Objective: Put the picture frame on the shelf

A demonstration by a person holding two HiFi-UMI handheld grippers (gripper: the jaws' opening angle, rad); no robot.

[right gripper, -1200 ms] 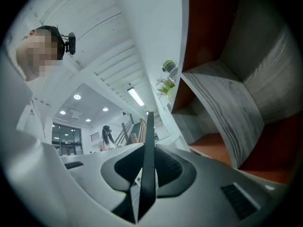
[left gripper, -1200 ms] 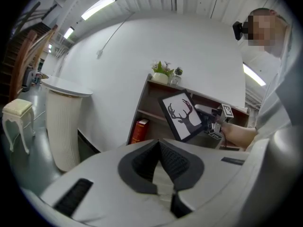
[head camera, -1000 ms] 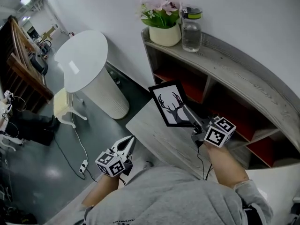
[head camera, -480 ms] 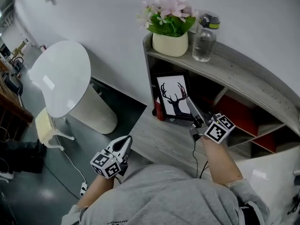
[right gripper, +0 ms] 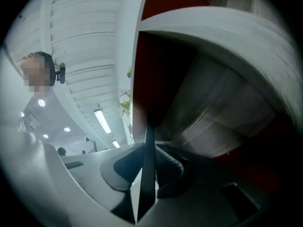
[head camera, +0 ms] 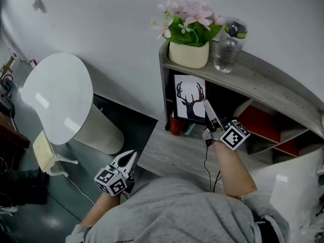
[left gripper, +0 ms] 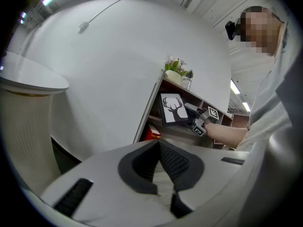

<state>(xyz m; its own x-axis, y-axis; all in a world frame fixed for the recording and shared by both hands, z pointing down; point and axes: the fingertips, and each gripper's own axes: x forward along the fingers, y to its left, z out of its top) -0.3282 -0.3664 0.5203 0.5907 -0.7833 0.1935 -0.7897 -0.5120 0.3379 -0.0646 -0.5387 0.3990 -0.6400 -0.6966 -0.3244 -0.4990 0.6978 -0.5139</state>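
Note:
The picture frame (head camera: 191,97), black-edged with a deer-antler print, stands upright in the left end compartment of the grey wooden shelf (head camera: 268,87), just under its top board. My right gripper (head camera: 207,106) is shut on the frame's right edge, which shows as a thin dark strip (right gripper: 147,169) between the pads in the right gripper view. My left gripper (head camera: 130,158) hangs low at the left, shut and empty. The left gripper view shows the frame (left gripper: 171,109) from afar, with the right gripper (left gripper: 198,123) on it.
A flower pot (head camera: 189,52) and a clear bottle (head camera: 227,45) stand on the shelf top above the frame. A red item (head camera: 175,125) sits at the compartment's bottom, red boxes (head camera: 260,123) further right. A lower grey board (head camera: 174,156) juts out. A white round table (head camera: 58,97) stands left.
The right gripper has carried the frame up and away from me, from over the lower board into the left compartment under the flower pot. The left gripper has stayed low.

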